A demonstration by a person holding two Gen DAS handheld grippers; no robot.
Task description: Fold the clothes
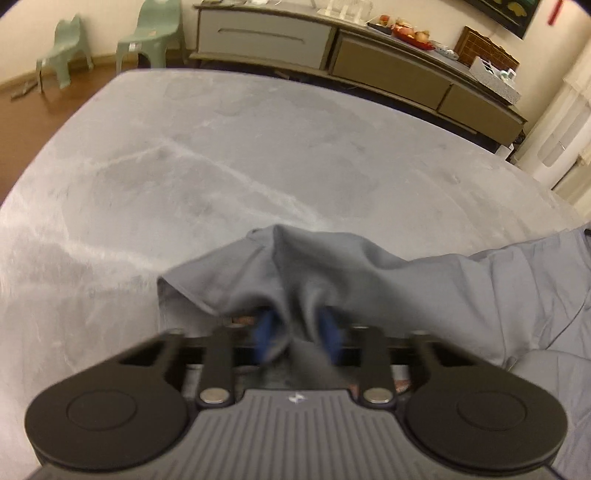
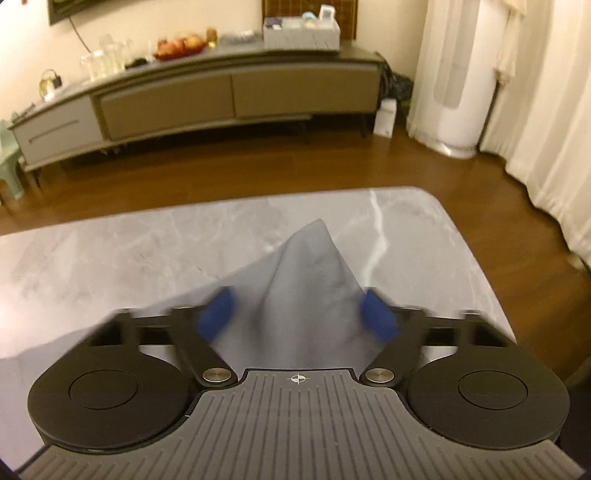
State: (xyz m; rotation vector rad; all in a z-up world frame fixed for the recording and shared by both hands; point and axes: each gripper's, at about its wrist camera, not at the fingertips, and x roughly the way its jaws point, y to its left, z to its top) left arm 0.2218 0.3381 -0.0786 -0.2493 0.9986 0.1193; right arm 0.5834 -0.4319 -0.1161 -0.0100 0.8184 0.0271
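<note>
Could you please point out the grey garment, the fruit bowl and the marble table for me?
Grey garment (image 1: 332, 266): left wrist view, on its bunched middle folds.
Fruit bowl (image 2: 180, 47): right wrist view, on the piled fruit.
Marble table (image 2: 110, 251): right wrist view, on bare tabletop.

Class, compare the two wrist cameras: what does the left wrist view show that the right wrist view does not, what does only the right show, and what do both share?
Only the left wrist view shows two green chairs by the wall, and the left tool with its blue fingers close together, pinching a bunched fold.

Only the right wrist view shows white curtains, a white tower appliance, and the right tool with fingers spread wide around a peak of cloth.

Both show the grey garment, the grey marble-patterned table and the long sideboard.
</note>
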